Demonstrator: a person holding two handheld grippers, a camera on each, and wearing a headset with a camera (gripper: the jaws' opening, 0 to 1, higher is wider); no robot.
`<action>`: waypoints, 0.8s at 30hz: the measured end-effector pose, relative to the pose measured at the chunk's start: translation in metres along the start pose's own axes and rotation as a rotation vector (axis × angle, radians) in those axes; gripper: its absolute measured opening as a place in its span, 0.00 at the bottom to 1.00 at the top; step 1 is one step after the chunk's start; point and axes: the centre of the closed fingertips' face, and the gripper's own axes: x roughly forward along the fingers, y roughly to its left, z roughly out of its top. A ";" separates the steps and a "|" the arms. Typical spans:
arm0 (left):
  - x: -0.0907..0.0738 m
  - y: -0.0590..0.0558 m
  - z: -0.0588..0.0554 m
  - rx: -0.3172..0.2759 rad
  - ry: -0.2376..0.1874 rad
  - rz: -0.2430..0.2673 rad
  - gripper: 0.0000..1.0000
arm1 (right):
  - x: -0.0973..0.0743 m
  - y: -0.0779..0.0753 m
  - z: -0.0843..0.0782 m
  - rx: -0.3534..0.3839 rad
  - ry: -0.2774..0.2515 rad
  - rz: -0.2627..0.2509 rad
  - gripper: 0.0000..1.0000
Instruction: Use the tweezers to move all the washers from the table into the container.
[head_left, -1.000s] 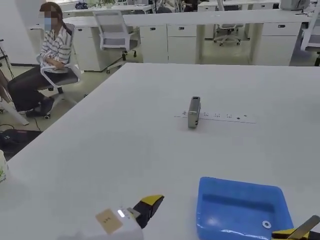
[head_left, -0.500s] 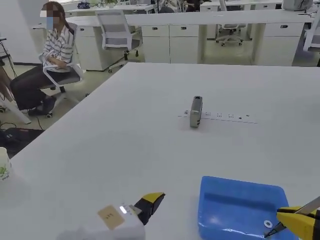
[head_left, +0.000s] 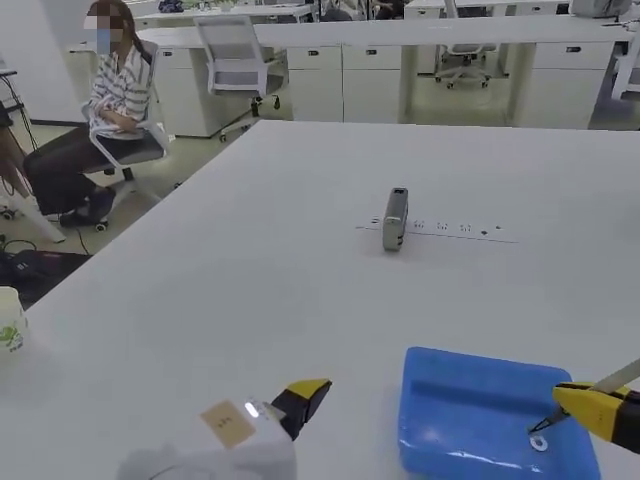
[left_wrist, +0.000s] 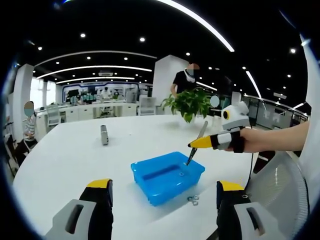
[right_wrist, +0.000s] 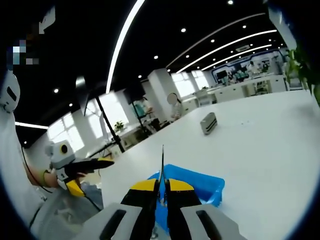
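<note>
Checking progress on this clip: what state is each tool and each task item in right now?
left tool: open, empty.
right tool: shut on the tweezers.
tweezers: held, tips down inside the container, close to a washer.
container: upright, open top, washer lying on its floor.
loose washers: lying on the table beside the container, not yet moved.

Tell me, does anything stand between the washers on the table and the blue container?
Nothing visible does. The washers lie on bare table beside the container; only its own wall separates them. The tweezers hang over the container.
</note>
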 end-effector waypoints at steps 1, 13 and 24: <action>0.000 0.000 0.000 0.001 0.000 0.000 0.87 | 0.001 -0.002 0.000 0.002 0.001 -0.007 0.03; 0.000 0.001 -0.002 0.005 0.012 0.003 0.86 | 0.018 -0.024 -0.015 -0.002 0.064 -0.065 0.03; 0.000 0.001 -0.005 0.013 0.028 0.003 0.84 | 0.030 -0.036 -0.037 -0.074 0.170 -0.108 0.03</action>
